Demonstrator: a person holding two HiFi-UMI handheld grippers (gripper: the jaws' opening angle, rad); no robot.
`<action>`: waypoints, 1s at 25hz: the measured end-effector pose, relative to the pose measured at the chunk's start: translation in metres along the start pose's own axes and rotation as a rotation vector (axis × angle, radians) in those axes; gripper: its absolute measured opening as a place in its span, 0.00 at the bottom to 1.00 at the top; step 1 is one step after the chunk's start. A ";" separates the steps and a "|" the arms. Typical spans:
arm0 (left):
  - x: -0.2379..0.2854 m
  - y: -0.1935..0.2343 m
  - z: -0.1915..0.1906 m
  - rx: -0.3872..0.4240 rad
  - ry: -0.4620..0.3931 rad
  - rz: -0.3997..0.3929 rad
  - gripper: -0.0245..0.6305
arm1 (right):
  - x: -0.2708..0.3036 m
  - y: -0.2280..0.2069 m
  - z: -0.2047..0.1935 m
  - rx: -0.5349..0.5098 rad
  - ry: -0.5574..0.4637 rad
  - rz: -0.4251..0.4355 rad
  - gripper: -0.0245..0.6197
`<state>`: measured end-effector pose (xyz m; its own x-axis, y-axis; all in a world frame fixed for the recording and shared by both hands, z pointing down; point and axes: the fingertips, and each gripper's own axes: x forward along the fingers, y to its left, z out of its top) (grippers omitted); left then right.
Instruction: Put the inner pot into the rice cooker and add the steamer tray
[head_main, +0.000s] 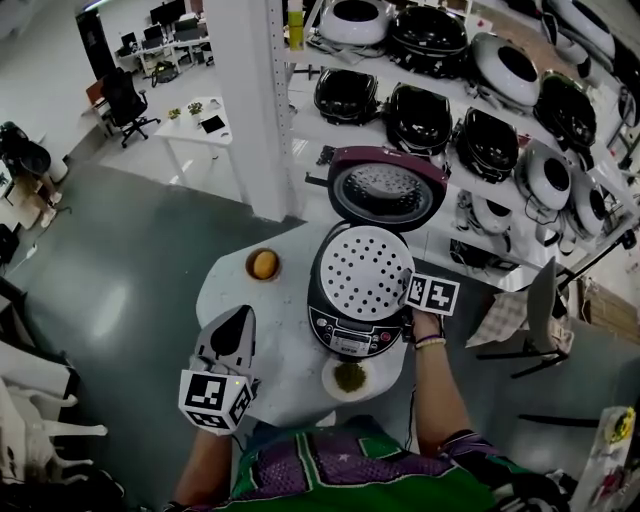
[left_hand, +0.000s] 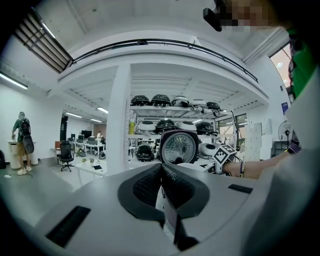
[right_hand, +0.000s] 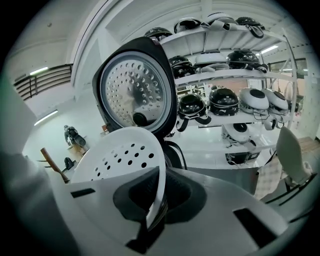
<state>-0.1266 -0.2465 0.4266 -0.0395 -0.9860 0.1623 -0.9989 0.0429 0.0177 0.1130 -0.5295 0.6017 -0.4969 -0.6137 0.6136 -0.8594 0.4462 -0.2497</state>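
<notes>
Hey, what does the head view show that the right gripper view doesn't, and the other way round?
Only the head view: the left gripper, an orange in a bowl and a small dish on the table. Only the right gripper view: the right gripper clamped on the steamer tray by its rim. Both: that perforated tray, the cooker's open lid and the shelved cookers behind.

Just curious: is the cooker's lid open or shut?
Open: the lid stands tipped back, its perforated inner face showing, beyond the tray.
</notes>
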 end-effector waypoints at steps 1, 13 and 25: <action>0.001 -0.001 -0.001 0.000 0.003 0.001 0.07 | 0.003 -0.001 -0.002 0.001 0.009 -0.001 0.06; 0.005 -0.001 -0.008 0.001 0.026 0.028 0.07 | 0.021 -0.002 -0.011 -0.062 0.066 -0.033 0.08; 0.011 -0.004 -0.001 0.017 0.029 0.029 0.07 | 0.026 0.005 -0.003 -0.114 0.037 -0.010 0.19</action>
<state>-0.1231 -0.2577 0.4289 -0.0682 -0.9793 0.1907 -0.9976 0.0686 -0.0046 0.0961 -0.5414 0.6185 -0.4814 -0.5950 0.6437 -0.8443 0.5121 -0.1580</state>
